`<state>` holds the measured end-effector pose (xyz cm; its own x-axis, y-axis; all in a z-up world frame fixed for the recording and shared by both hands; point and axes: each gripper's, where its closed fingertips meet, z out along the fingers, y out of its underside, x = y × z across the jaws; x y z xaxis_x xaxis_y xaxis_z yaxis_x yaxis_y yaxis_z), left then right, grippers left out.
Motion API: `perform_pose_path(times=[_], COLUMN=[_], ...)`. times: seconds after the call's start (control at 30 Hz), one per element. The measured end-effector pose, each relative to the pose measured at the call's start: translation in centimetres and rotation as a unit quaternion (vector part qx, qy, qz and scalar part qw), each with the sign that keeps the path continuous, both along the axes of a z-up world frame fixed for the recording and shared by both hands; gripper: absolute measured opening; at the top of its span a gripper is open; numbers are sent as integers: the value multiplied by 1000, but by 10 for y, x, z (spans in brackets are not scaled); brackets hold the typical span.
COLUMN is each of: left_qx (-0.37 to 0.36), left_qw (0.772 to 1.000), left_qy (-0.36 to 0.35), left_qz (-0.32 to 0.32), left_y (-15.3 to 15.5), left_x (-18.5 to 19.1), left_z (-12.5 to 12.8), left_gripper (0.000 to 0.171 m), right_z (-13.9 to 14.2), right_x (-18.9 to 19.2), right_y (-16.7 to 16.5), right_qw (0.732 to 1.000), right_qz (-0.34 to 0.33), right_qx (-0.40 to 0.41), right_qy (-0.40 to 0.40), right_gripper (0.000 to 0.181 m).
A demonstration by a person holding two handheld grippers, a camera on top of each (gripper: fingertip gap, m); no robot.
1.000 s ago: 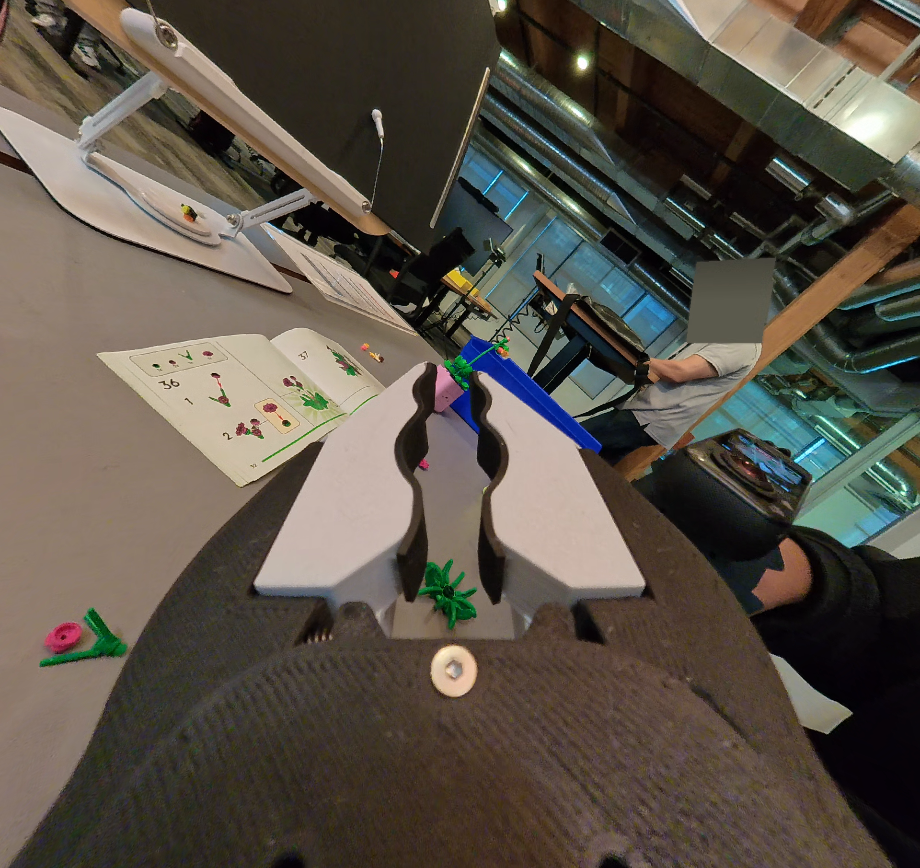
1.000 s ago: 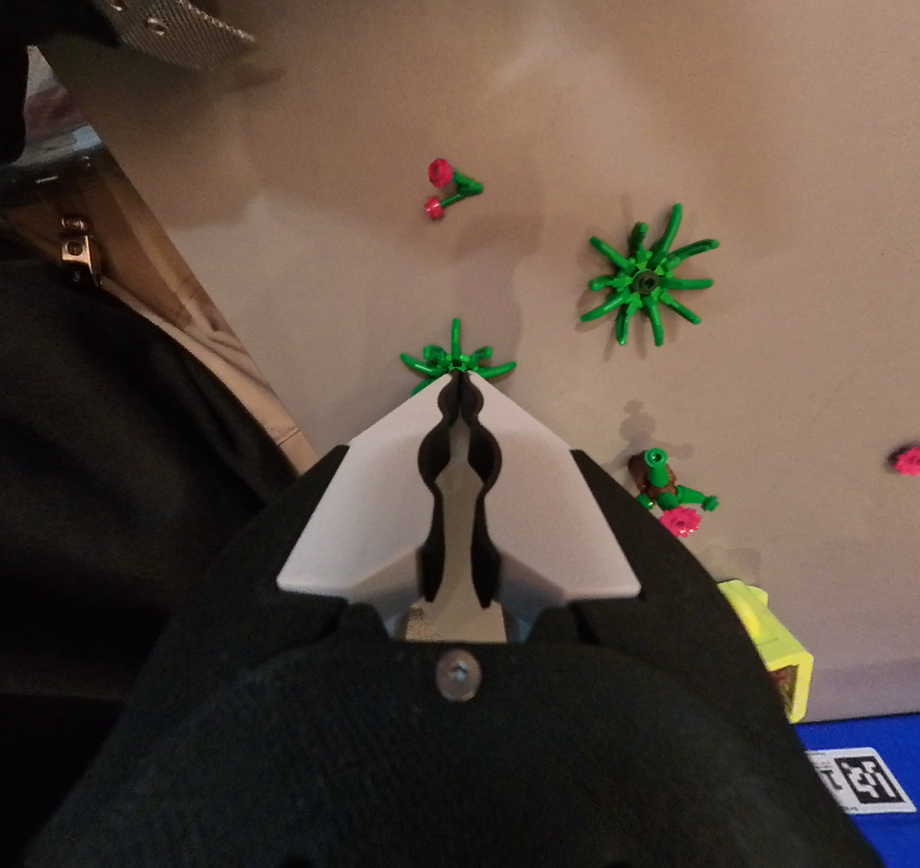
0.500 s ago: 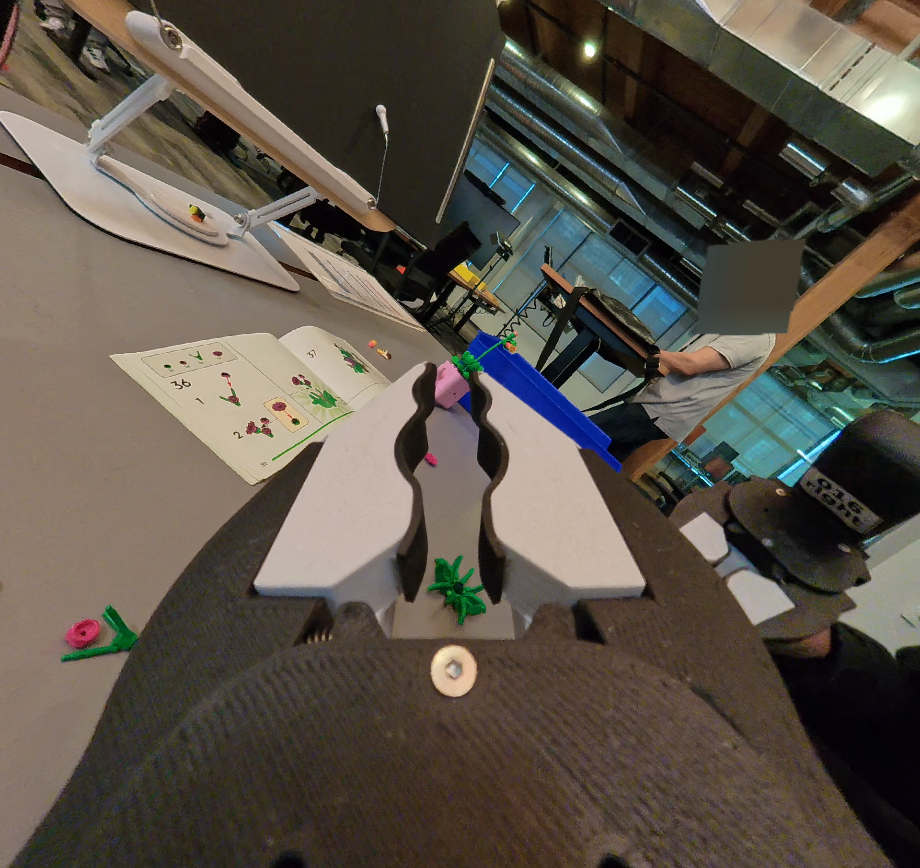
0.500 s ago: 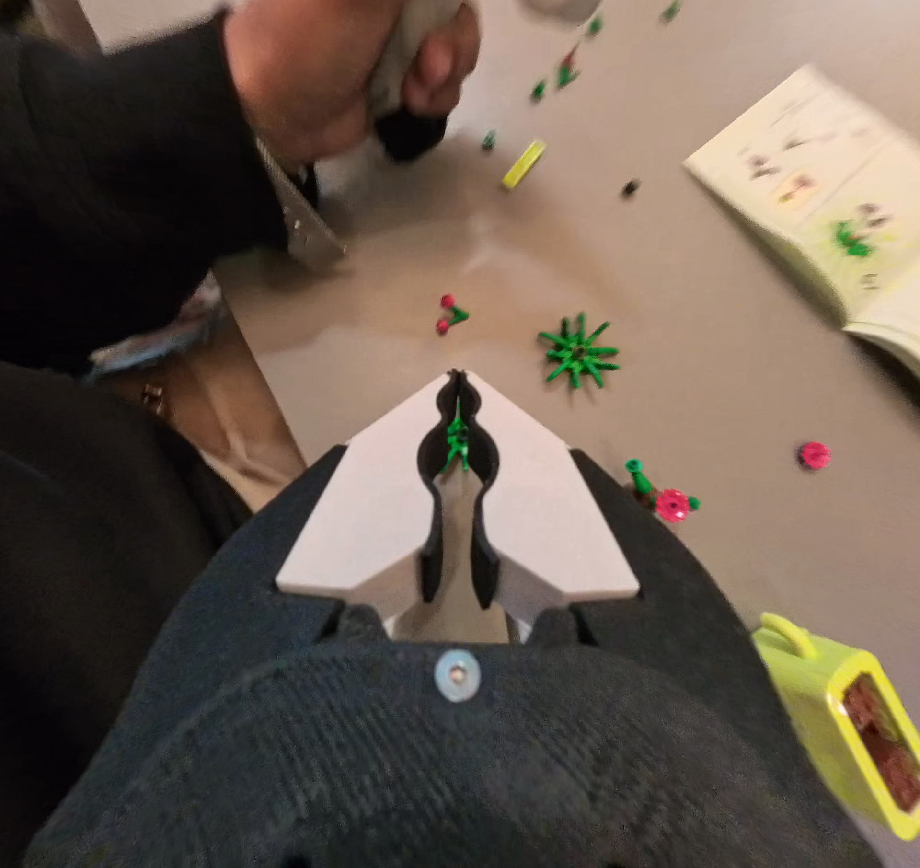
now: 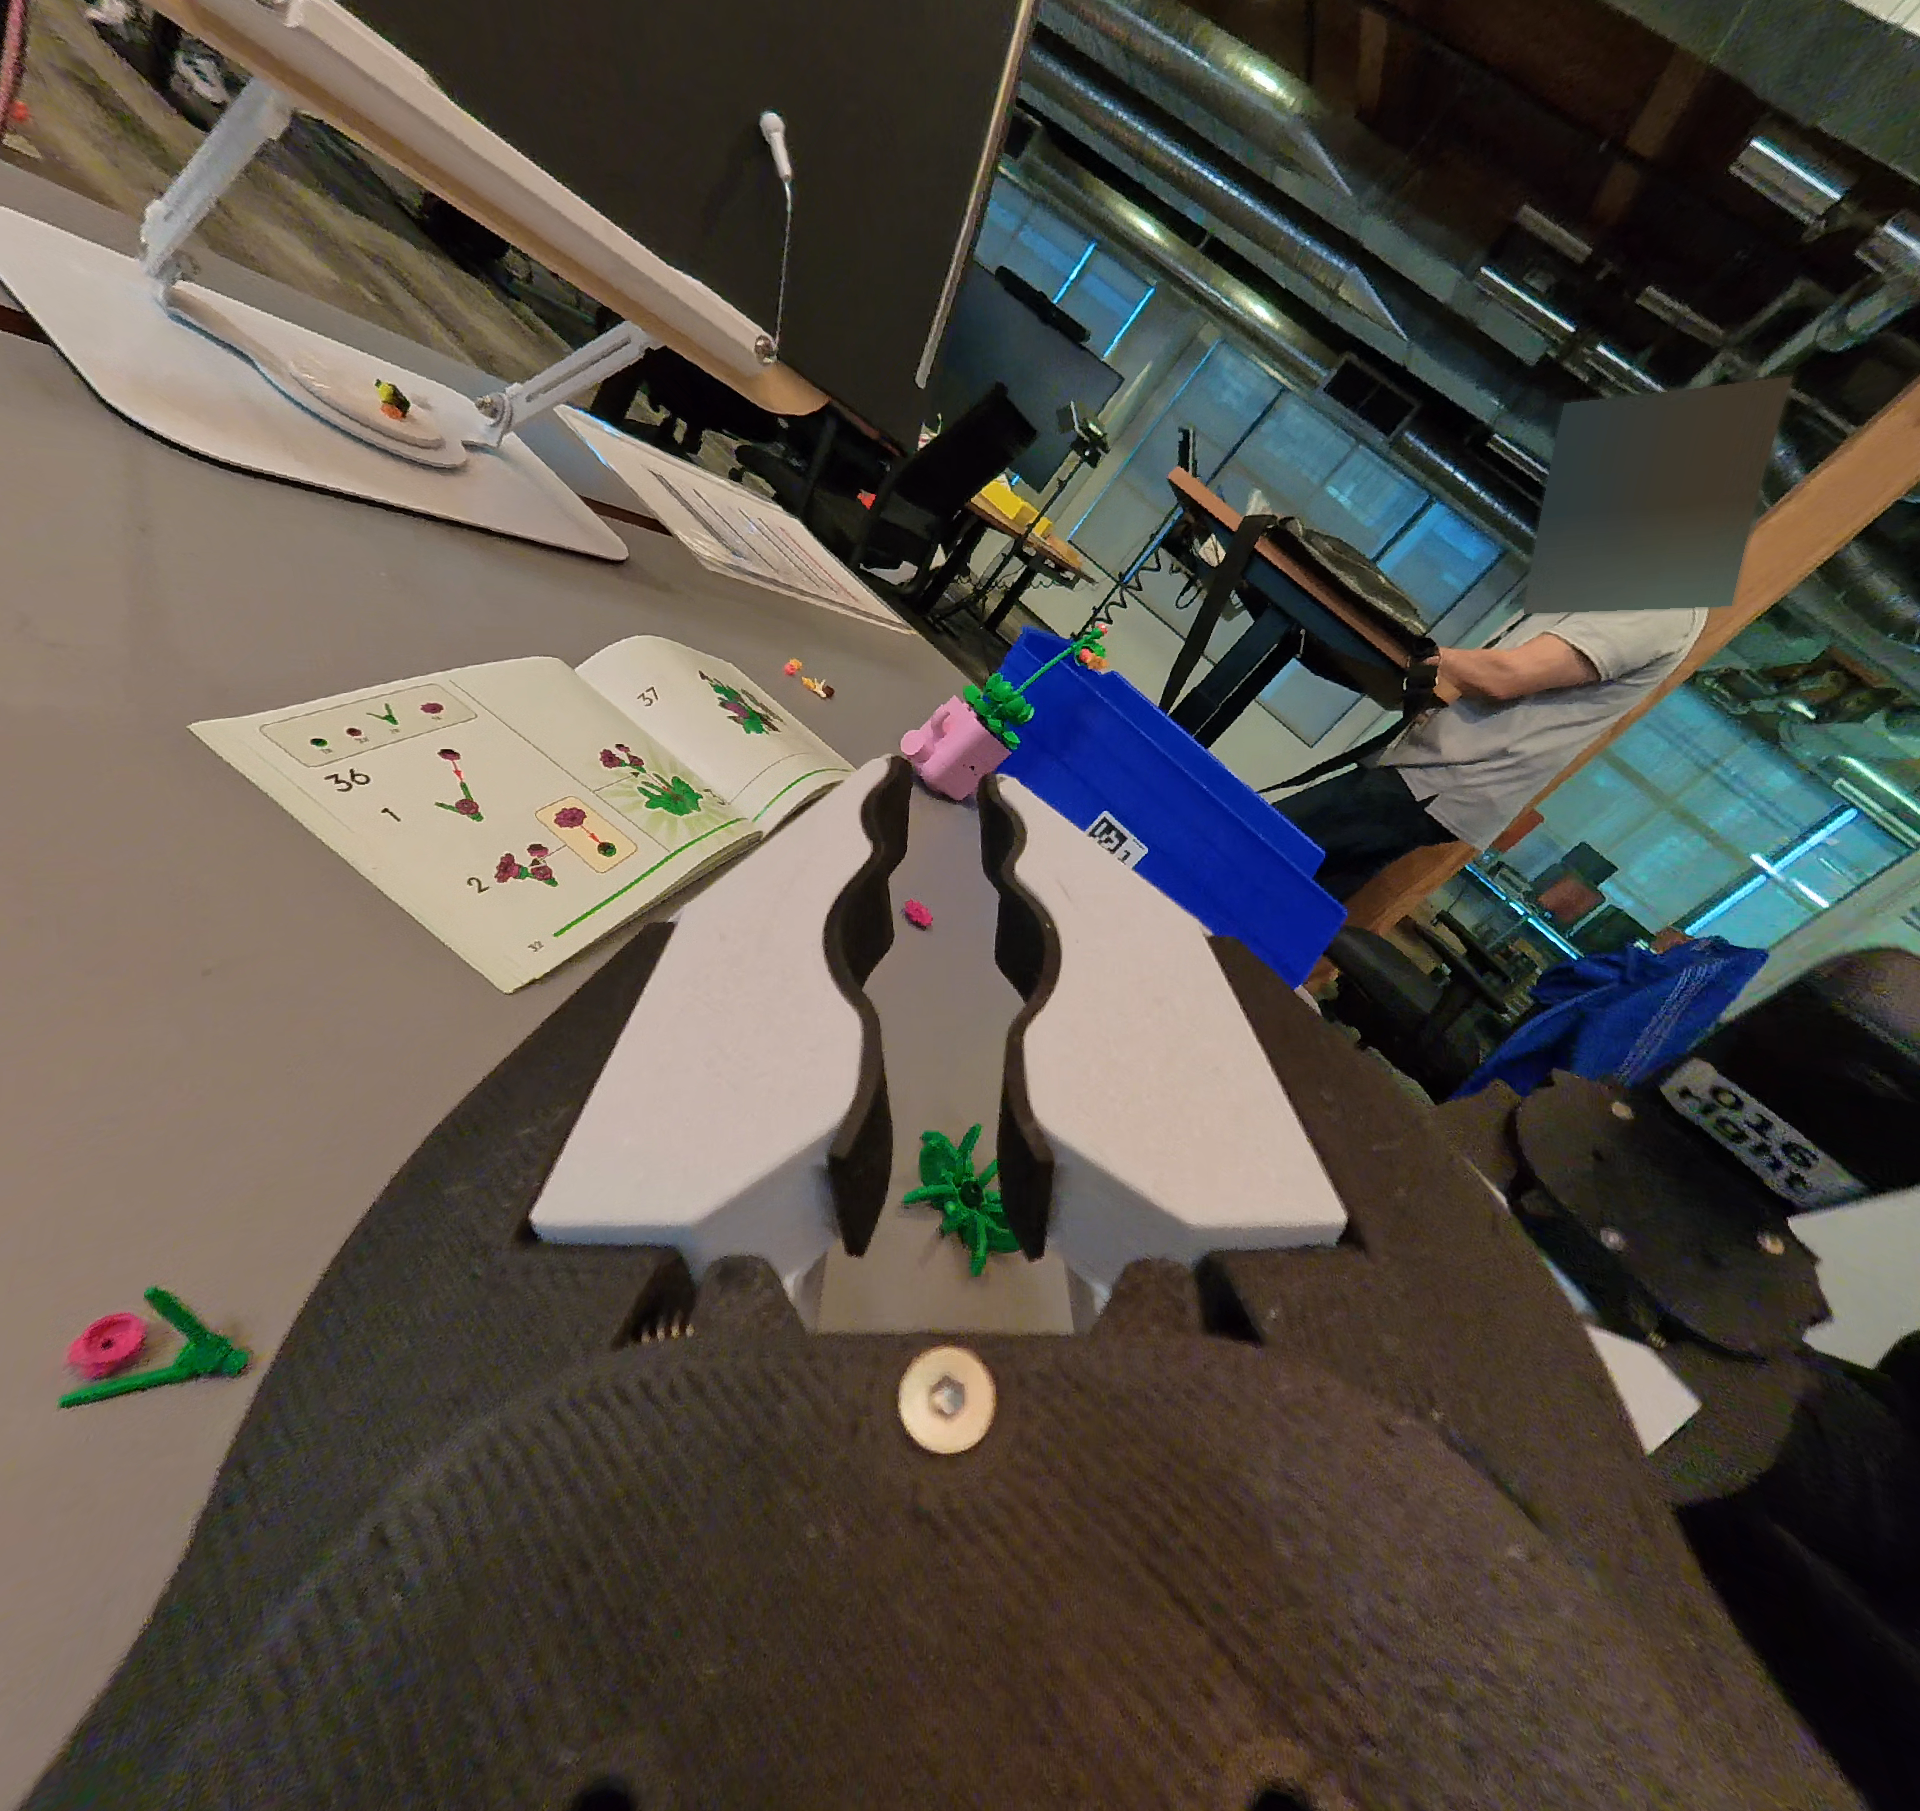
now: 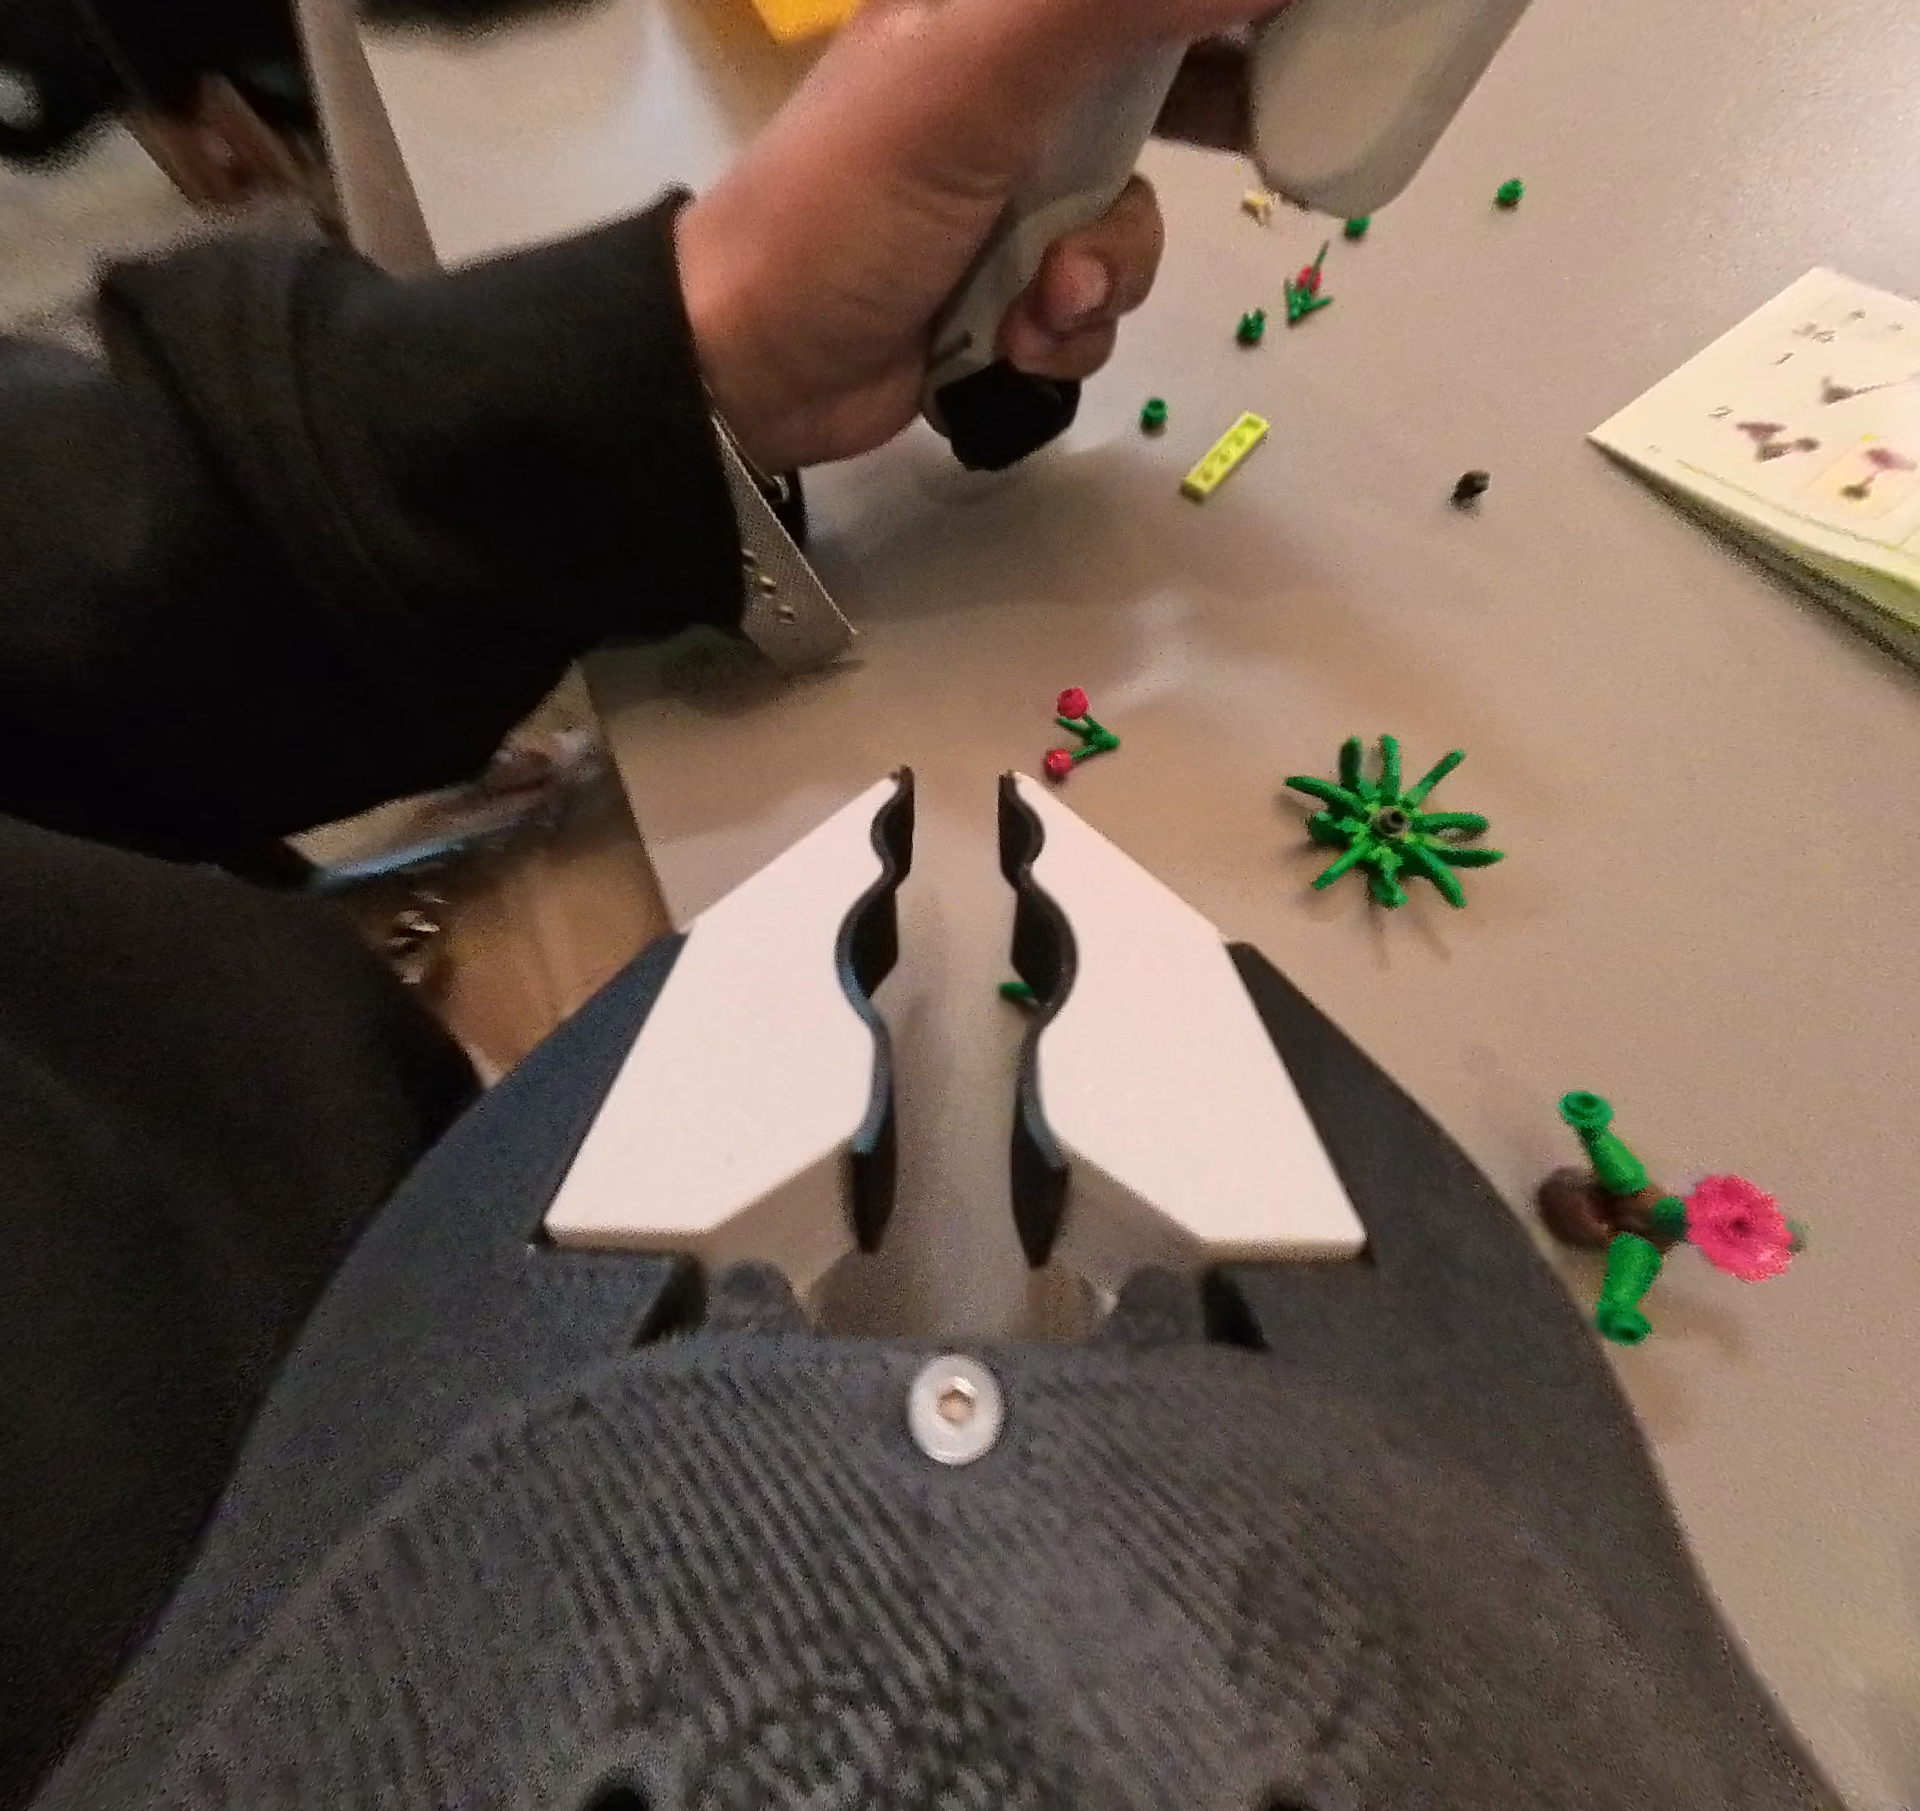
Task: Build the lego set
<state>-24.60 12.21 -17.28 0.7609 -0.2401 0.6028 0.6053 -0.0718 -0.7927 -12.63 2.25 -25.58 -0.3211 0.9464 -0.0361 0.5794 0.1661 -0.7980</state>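
My left gripper (image 5: 940,776) is open and empty, held above the grey table (image 5: 260,982). Through its gap I see a green leaf piece (image 5: 961,1195) and a small pink piece (image 5: 916,914) on the table. A pink pot with a green plant (image 5: 951,748) stands just past its tips. My right gripper (image 6: 956,779) is open, jaws apart. A small green piece (image 6: 1018,992) shows beside its right finger, mostly hidden. A spiky green leaf piece (image 6: 1387,826) and a stem with red buds (image 6: 1081,743) lie on the table ahead. The left gripper (image 6: 1351,47), held by a hand, shows at the top.
An open instruction booklet (image 5: 520,785) lies left of centre, also in the right wrist view (image 6: 1787,452). A blue bin (image 5: 1164,805) stands at the right. A pink flower with green stem (image 5: 145,1346), a brown-green-pink assembly (image 6: 1662,1231), a lime plate (image 6: 1226,455) and several small green pieces lie about. A white stand (image 5: 312,390) is at the back left. The gap from one gripper's tips to the other's is roughly 15 cm. The spiky green leaf piece (image 6: 1387,826) lies some 9 cm from my right tips, 15 cm from my left tips. The left camera catches it too, in the left wrist view (image 5: 963,1199).
My right gripper was shut on a small green piece; its jaws have now opened and the piece sits by the right finger. The right view has pulled back. The left gripper has hardly moved.
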Motion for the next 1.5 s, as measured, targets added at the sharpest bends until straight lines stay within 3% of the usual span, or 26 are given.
perform_pose_path(times=[0.17, 0.33, 0.37, 0.43, 0.5, 0.63, 0.8, 0.93, 1.13, 1.5], left_qx=[-1, 5, 7, 11, 16, 27, 23, 4, -1, -4], left_qw=[1000, 1000, 1000, 1000, 1000, 999, 998, 998, 999, 999], left_qy=[5, 0, -3, -8, -13, -20, -7, 15, 29, -4], left_qz=[-5, -5, -6, -5, -6, -20, -53, -58, -44, -41], left_y=[1, -1, -2, -3, -4, -6, 0, 5, 5, 15], left_x=[3, 0, -1, -3, -5, -4, 13, 23, 21, 28], left_z=[0, 2, 3, 4, 5, 8, 7, 1, 0, -6], left_gripper=[11, 10, 11, 11, 11, 13, 14, 14, 13, 11], right_z=[-12, -29, -33, -35, -21, 22, 67, 62, 53, 69], right_x=[-26, -41, -42, -42, -44, -39, -15, 9, 40, 54], right_y=[16, 14, 15, 22, 31, 62, 86, 91, 102, 117], right_qw=[990, 988, 986, 983, 983, 989, 986, 979, 964, 945], right_qz=[-13, 1, 0, -6, -23, -81, -102, -112, -131, -108], right_qx=[138, 138, 143, 160, 169, 119, -18, -43, 36, -55], right_qy=[-25, -75, -87, -93, -60, 25, 132, 164, 228, 305], right_gripper=[20, 28, 26, 5, 5, 5, 5, 5, 5, 4])
